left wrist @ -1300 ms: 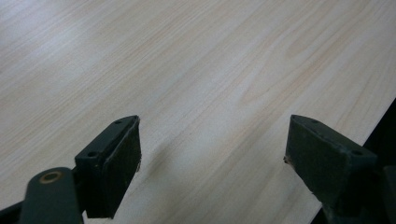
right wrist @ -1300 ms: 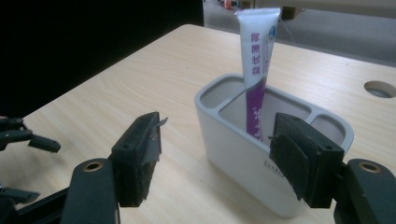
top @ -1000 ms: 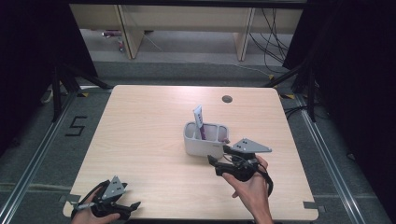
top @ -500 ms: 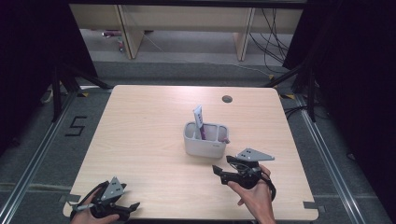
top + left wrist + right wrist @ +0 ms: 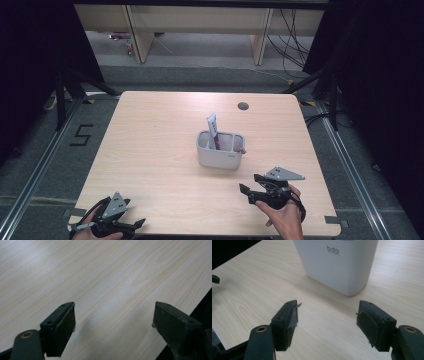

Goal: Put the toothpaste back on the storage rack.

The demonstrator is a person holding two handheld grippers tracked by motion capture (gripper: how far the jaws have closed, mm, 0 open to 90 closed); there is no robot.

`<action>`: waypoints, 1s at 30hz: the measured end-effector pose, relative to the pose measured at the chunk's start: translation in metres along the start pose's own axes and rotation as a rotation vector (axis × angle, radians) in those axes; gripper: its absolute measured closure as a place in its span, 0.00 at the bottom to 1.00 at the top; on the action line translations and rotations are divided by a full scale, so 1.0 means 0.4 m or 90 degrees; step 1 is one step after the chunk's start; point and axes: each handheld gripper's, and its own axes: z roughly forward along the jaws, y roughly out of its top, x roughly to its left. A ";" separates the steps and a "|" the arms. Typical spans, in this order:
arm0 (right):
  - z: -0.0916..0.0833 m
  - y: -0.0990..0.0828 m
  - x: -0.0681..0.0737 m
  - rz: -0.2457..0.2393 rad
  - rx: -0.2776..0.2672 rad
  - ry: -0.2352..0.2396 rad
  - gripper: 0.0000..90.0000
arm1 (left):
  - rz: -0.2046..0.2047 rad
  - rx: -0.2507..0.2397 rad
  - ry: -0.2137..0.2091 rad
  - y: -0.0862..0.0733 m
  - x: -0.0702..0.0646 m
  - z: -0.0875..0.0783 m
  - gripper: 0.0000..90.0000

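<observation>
Looking done: your tube stands in the white cup; both grippers are empty and spread wide.

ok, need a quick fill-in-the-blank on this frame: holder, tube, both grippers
1. The white holder stands on the wooden ____.
2. The tube stands ____ the holder.
3. The right gripper has its jaws ____, with nothing between them.
4. The left gripper hovers near the table's ____ edge.

Missing words: table; inside; open; near
</observation>
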 end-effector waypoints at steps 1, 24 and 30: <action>-0.002 -0.007 0.006 0.036 0.005 0.000 0.37 | -0.003 -0.001 -0.001 0.001 -0.001 0.001 0.20; -0.029 -0.083 -0.037 0.070 0.013 -0.037 0.23 | 0.004 0.002 -0.003 0.003 -0.001 0.003 0.20; -0.039 -0.102 -0.045 0.075 0.010 -0.029 0.22 | 0.012 0.012 -0.004 0.003 0.002 0.003 0.20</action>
